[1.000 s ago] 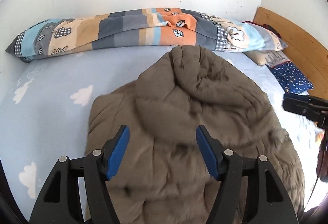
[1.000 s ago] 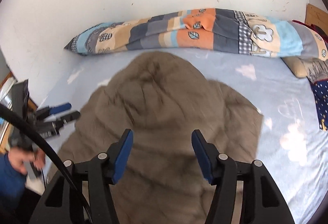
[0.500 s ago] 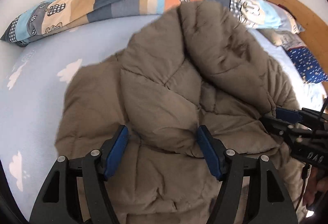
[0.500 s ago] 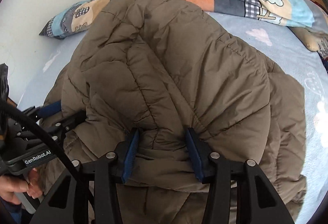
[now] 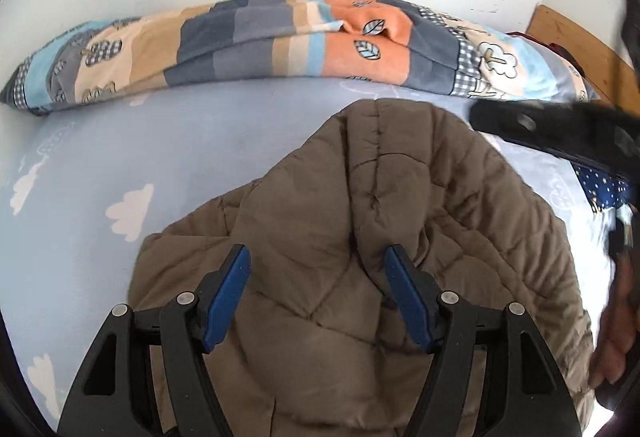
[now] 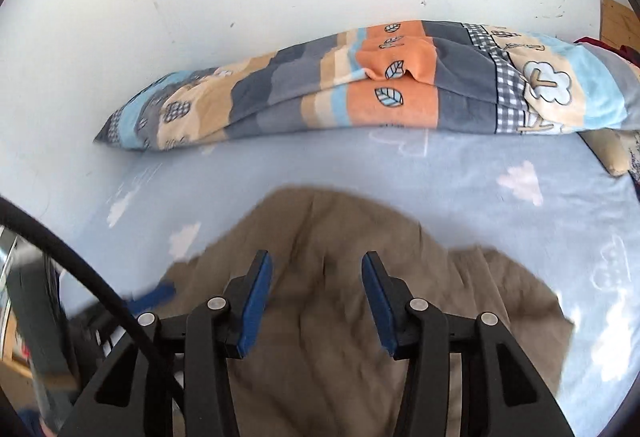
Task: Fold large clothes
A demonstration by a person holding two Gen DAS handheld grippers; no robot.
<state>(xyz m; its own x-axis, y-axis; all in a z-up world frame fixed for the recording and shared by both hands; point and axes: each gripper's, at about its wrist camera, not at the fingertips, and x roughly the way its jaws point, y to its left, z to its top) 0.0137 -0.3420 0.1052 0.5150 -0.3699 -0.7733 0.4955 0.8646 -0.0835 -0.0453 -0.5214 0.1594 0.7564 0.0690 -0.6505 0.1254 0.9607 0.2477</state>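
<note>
A brown quilted puffer jacket (image 5: 380, 237) lies spread on the light blue bed sheet (image 5: 160, 157), its hood pointing toward the far wall. It shows blurred in the right wrist view (image 6: 340, 277). My left gripper (image 5: 318, 257) is open above the jacket's lower middle, holding nothing. My right gripper (image 6: 316, 265) is open above the jacket, holding nothing. The right gripper's black body crosses the right side of the left wrist view (image 5: 560, 137). The left gripper's blue tip shows blurred at the lower left of the right wrist view (image 6: 156, 295).
A long patchwork quilt roll (image 5: 280, 41) (image 6: 360, 93) lies along the white wall. A dark blue starred pillow (image 5: 604, 193) and a wooden headboard (image 5: 572, 37) are at the right. The bed sheet has white cloud prints (image 6: 520, 181).
Both grippers have lifted up and back from the jacket. The raised, bunched jacket has dropped flat onto the bed. The right gripper's jaws have opened wider.
</note>
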